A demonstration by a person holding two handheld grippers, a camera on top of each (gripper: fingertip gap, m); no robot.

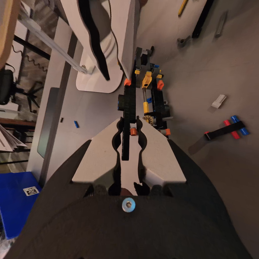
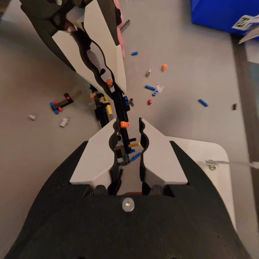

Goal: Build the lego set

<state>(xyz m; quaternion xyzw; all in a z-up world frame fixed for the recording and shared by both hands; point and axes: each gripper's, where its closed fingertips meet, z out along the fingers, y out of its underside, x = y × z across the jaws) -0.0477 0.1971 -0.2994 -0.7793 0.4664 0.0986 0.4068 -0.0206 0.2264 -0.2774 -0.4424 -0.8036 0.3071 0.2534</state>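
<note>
Left wrist view: grey worktop, its edge at left with office clutter past it. The left claw is pinched on a black beam of the lego build; a spare black beam with red and blue pins lies well apart.

Right wrist view: same worktop, loose pins scattered, blue box in the far corner. The right claw is spread apart around the build's other end, left finger touching it.
</note>
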